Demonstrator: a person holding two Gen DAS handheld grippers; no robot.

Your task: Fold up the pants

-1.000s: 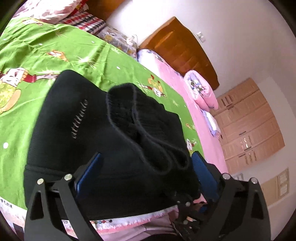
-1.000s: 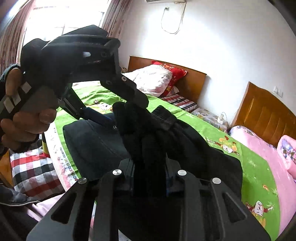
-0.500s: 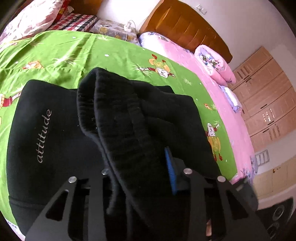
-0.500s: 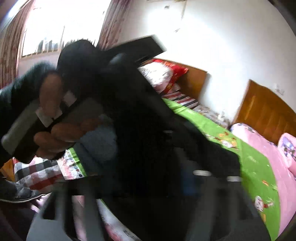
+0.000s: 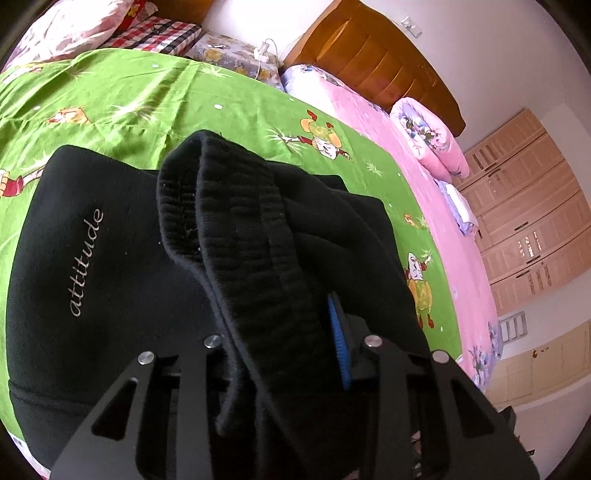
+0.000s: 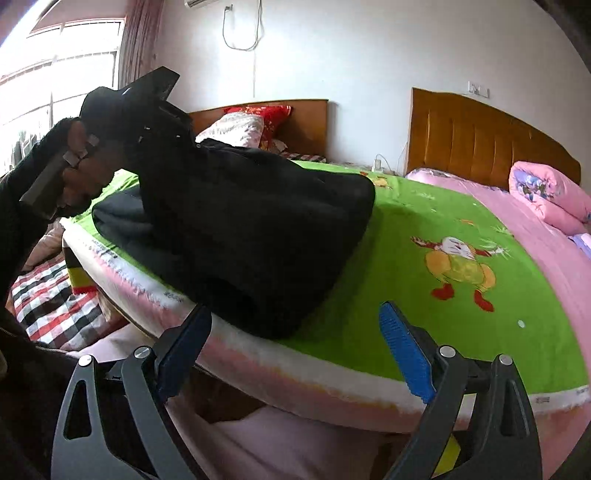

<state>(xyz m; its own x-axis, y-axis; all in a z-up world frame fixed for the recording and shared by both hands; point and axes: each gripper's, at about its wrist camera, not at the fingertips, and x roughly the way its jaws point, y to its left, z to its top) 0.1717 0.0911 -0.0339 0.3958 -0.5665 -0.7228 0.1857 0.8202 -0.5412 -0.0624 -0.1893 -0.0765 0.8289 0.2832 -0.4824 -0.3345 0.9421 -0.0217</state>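
Note:
Black pants [image 5: 110, 266] with the word "attitude" lie partly folded on the green bedspread [image 5: 147, 96] near the bed's front edge. My left gripper [image 5: 284, 325] is shut on the ribbed waistband end [image 5: 236, 206], which is lifted over the lower layer. In the right wrist view the pants [image 6: 258, 229] form a raised black heap, with the left gripper [image 6: 155, 122] and the hand holding it at their left end. My right gripper [image 6: 295, 350] is open and empty, in front of the bed edge, just short of the pants.
A pink bed [image 5: 369, 110] with a rolled pink quilt [image 6: 546, 195] stands to the right. Wooden headboards [image 6: 480, 136] and pillows [image 5: 66, 26] are at the far end. A checked cloth [image 6: 48, 299] lies low at the left. Wardrobe doors [image 5: 524, 206] are at far right.
My right gripper let go of the pants, opened and drew back to the bed edge. My left gripper shut on the waistband end and holds it up.

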